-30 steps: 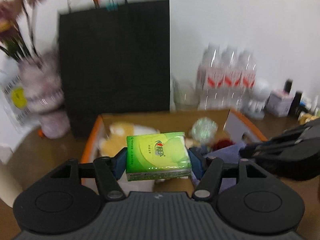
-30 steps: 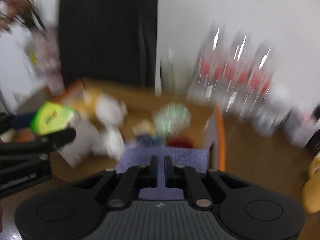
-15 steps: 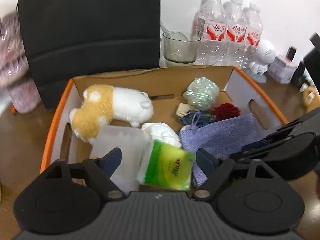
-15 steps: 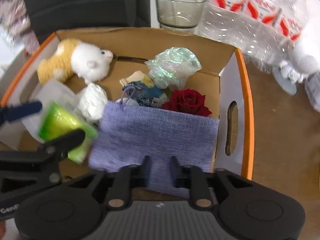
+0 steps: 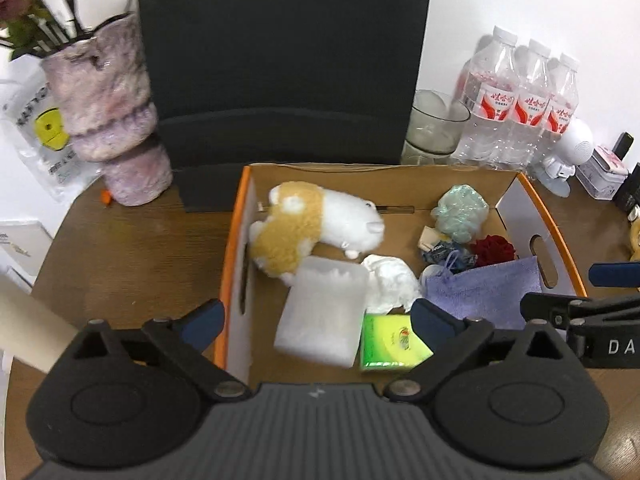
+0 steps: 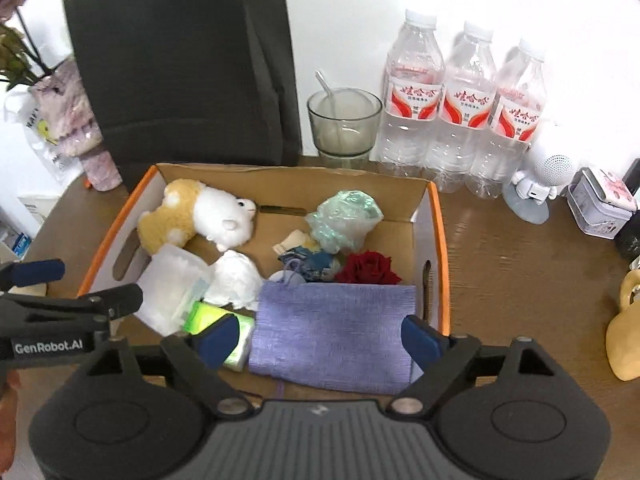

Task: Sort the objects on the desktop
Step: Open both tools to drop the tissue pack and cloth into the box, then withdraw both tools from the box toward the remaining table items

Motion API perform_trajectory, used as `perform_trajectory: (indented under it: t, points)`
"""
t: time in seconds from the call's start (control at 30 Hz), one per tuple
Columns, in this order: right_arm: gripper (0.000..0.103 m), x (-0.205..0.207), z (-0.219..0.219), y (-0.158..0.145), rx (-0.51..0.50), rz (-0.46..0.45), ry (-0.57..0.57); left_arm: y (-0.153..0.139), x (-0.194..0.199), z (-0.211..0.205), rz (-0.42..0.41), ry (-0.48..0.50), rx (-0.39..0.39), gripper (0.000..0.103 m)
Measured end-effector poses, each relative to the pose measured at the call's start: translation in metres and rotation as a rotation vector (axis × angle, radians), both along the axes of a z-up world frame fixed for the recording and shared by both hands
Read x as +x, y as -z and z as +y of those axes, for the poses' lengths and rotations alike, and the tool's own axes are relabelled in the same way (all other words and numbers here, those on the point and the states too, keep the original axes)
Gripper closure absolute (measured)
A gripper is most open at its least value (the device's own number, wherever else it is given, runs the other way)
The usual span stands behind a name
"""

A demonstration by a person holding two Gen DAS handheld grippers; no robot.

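A cardboard box with an orange rim (image 5: 234, 240) (image 6: 440, 224) stands on the brown desk. In it lie a green tissue pack (image 5: 390, 344) (image 6: 218, 320), a purple cloth pouch (image 5: 484, 296) (image 6: 336, 332), a yellow-white plush toy (image 5: 316, 224) (image 6: 200, 216), a clear plastic box (image 5: 324, 316), crumpled white paper (image 5: 390, 280), a red rose (image 6: 368, 268) and a green wrapped bundle (image 6: 344, 220). My left gripper (image 5: 316, 320) is open and empty above the box's near edge. My right gripper (image 6: 320, 340) is open and empty above the purple pouch.
A black paper bag (image 5: 280, 60) stands behind the box. A glass cup (image 6: 344, 124) and three water bottles (image 6: 460, 116) stand at the back right. A pink vase (image 5: 108, 120) stands at the left. A small white robot figure (image 6: 540, 184) and a tin (image 6: 600, 204) are at the right.
My left gripper held the green tissue pack, opened and let it fall into the box. My right gripper opened wide, leaving the purple pouch in the box. Both grippers pulled back.
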State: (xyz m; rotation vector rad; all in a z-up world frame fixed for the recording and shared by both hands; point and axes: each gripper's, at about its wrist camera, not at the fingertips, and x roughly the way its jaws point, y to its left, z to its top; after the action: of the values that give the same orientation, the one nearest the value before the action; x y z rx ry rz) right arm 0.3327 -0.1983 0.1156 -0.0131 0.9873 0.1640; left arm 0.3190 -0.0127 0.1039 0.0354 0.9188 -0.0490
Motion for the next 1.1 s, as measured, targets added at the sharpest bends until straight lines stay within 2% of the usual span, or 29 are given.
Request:
perform_trajectory:
  t: [0.07,0.1,0.2,0.27,0.4,0.47,0.57,0.63,0.7,0.73,0.87,0.97,1.1]
  points:
    - [0.015,-0.007,-0.002,0.001,0.030,-0.028,0.011,-0.002,-0.011,0.003,-0.034,-0.023,-0.009,0.000]
    - [0.015,-0.011,-0.003,0.002,0.041,-0.051,0.031,-0.004,-0.021,0.004,-0.089,-0.042,-0.001,0.000]
    - [0.015,-0.037,-0.006,0.007,0.057,-0.220,0.064,-0.005,-0.057,0.001,-0.330,-0.027,0.016,0.000]
    - [0.015,-0.058,-0.007,0.011,0.060,-0.343,0.077,-0.001,-0.077,0.000,-0.441,-0.009,0.003,0.000]
    - [0.014,-0.092,-0.011,0.013,0.102,-0.499,0.076,0.002,-0.099,0.002,-0.478,-0.018,-0.049,0.000]
    - [0.013,-0.105,-0.010,0.012,0.105,-0.548,0.076,0.002,-0.111,0.001,-0.514,-0.019,-0.033,0.000]
    - [0.013,-0.121,-0.007,0.010,0.104,-0.551,0.081,0.000,-0.128,-0.002,-0.515,-0.027,-0.003,0.000]
    - [0.013,-0.135,-0.006,0.008,0.103,-0.551,0.086,-0.003,-0.148,0.000,-0.543,-0.035,-0.001,0.000]
    - [0.012,-0.161,-0.004,0.006,0.104,-0.572,0.088,-0.003,-0.178,0.003,-0.596,-0.039,-0.010,0.000]
    - [0.008,-0.177,-0.003,0.008,0.109,-0.588,0.081,0.000,-0.196,0.005,-0.619,-0.031,-0.026,0.000]
    - [0.005,-0.247,0.000,0.023,0.083,-0.603,0.064,0.016,-0.262,0.006,-0.572,-0.017,-0.015,0.000]
    - [0.005,-0.300,0.003,0.034,0.064,-0.586,0.030,0.025,-0.319,0.002,-0.578,0.015,0.018,0.000]
    - [0.005,-0.371,0.004,0.048,0.067,-0.590,0.007,0.038,-0.386,0.008,-0.566,0.019,-0.026,0.000]
